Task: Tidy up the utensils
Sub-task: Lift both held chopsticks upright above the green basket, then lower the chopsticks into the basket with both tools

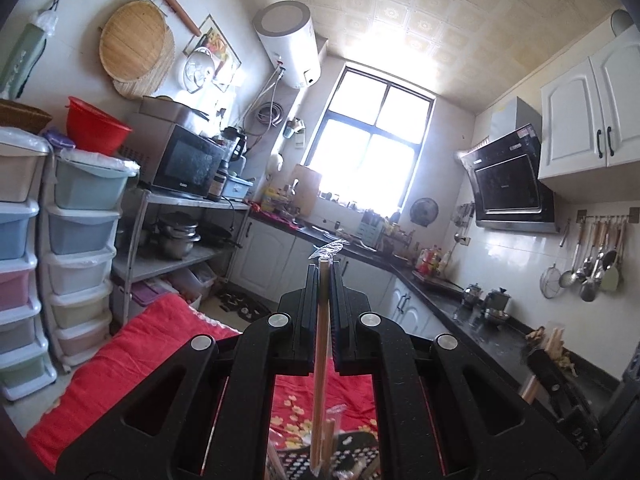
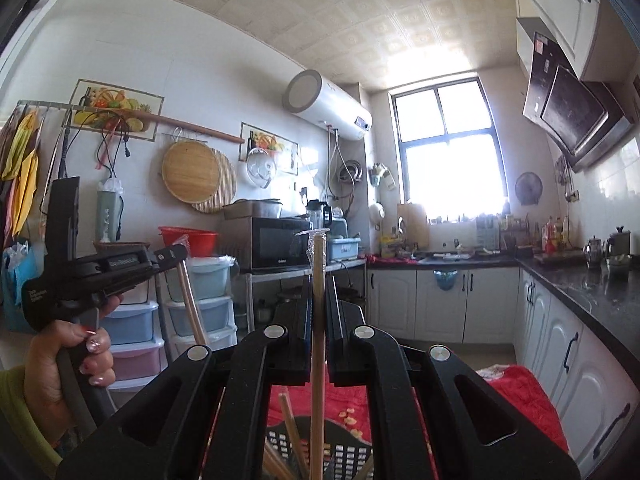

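My left gripper [image 1: 324, 276] is shut on a plastic-wrapped wooden chopstick [image 1: 320, 340] that stands upright between the fingers, its wrapper end sticking out above. My right gripper [image 2: 319, 284] is shut on another wrapped wooden chopstick [image 2: 318, 320], also upright. Both chopsticks reach down towards a black perforated basket [image 2: 344, 452], which also shows in the left wrist view [image 1: 352, 456] and holds several more chopsticks. In the right wrist view the left gripper [image 2: 176, 252] shows at the left, held in a hand, with its chopstick [image 2: 192, 304] slanting down.
The basket sits on a red flowered cloth [image 1: 132, 360]. Stacked plastic drawers [image 1: 80, 240] stand at the left, a microwave [image 1: 188, 164] on a metal shelf behind. A dark counter [image 2: 580, 284] with kettles runs along the right; ladles hang on the wall [image 1: 596, 256].
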The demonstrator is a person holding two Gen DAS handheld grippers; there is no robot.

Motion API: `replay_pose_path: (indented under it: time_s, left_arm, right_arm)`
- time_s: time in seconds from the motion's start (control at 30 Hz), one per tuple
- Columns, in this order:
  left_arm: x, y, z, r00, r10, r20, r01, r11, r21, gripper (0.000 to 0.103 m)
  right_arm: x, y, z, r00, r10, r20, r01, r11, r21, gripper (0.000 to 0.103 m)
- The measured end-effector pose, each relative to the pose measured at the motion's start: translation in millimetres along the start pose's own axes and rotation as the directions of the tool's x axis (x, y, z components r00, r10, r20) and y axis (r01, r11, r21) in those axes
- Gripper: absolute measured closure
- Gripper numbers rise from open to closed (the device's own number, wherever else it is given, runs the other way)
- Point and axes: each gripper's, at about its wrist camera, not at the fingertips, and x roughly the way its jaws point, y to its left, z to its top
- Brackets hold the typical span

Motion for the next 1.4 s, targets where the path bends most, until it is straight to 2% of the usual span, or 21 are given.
replay_pose_path:
  time_s: [0.3, 0.87, 1.23, 1.4]
  left_arm:
    - [19.2, -1.5, -28.2, 1.0, 0.006, 0.01, -0.006, 1.0, 0.021, 0.1]
    - [31.6, 1.9, -84.0, 0.998, -0.058, -0.02, 0.059, 0.998, 0.028, 0.1]
    - [18.7, 6.7, -107.7, 0.996, -0.087, -0.012, 0.087, 0.996, 0.01, 0.1]
    - [16.3, 12.3, -118.0, 0.995, -0.091, -0.043, 0.091, 0.996, -0.015, 0.1]
  right_arm:
    - [17.3, -2.2, -13.3, 0.998, -0.026, 0.06, 0.028, 0.999, -0.027, 0.098]
    - [55.0, -10.8, -60.6, 0.985, -0.171, 0.029, 0.171, 0.985, -0.004, 0.098]
    - [50.3, -14.8, -75.8, 0.982, -0.186, 0.04, 0.186, 0.982, 0.018, 0.097]
    - [48.3, -14.1, -82.0, 0.985, -0.174, 0.009, 0.174, 0.984, 0.024, 0.097]
